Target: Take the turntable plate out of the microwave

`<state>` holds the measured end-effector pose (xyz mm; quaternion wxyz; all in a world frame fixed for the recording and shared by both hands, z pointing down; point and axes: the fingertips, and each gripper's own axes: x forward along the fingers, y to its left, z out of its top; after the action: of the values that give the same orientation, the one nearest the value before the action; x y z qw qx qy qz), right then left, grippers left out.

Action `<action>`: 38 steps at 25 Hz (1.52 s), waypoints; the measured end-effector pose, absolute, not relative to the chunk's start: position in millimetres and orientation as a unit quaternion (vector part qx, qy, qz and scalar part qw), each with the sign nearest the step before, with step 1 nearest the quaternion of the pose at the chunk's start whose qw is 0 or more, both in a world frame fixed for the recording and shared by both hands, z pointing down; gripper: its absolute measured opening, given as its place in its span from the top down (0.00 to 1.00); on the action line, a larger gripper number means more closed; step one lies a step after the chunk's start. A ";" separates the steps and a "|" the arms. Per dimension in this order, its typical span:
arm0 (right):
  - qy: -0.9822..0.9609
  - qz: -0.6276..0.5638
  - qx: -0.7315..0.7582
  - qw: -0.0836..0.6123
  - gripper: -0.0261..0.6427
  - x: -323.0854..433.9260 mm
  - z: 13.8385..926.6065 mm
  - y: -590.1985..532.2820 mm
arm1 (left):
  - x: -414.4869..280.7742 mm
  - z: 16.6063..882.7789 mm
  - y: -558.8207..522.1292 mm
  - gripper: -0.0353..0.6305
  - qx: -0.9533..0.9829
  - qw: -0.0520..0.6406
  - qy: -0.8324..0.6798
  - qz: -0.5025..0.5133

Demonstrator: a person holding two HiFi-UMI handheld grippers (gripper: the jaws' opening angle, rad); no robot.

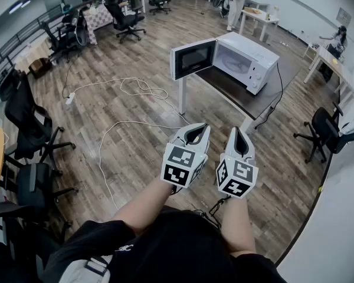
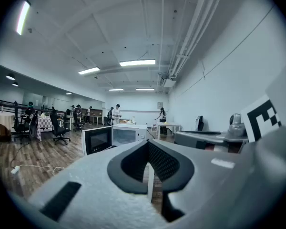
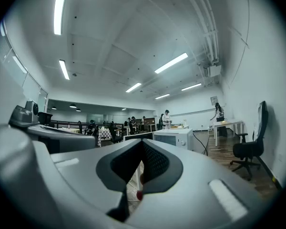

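Plate pale inside open microwave

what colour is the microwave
White microwave, its open door dark-windowed; best in the head view.

white microwave, wood-grain floor

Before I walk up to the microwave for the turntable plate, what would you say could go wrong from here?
1. White cables lie across the floor between you and the table; a foot may catch on the way.
2. The microwave door stands swung open on the left side; the left gripper might knock it while reaching in.
3. The right gripper and the left one both have shut jaws; they would need opening before any grasp.
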<state>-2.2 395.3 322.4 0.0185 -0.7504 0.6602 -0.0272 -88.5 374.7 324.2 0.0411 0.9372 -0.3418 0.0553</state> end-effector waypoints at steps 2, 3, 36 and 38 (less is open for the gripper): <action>0.660 -0.031 -0.750 0.025 0.95 0.9 324.6 394.2 | -86.2 327.0 373.0 0.93 0.937 0.041 -0.343 0.057; 0.661 -0.033 -0.749 0.029 0.95 1.9 325.5 394.3 | -85.0 328.2 372.5 0.93 0.936 0.042 -0.344 0.058; 0.660 -0.024 -0.751 -0.019 0.95 72.1 354.7 312.7 | 4.6 343.2 282.3 0.93 0.948 0.063 -0.303 0.071; 0.662 -0.022 -0.749 -0.025 0.95 76.7 356.6 297.4 | 9.7 342.9 265.1 0.93 0.948 0.063 -0.303 0.069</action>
<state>76.7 297.4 356.6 -0.0248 -0.7487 0.6621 -0.0216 9.7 265.1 342.9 0.0633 0.9485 -0.3026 0.0692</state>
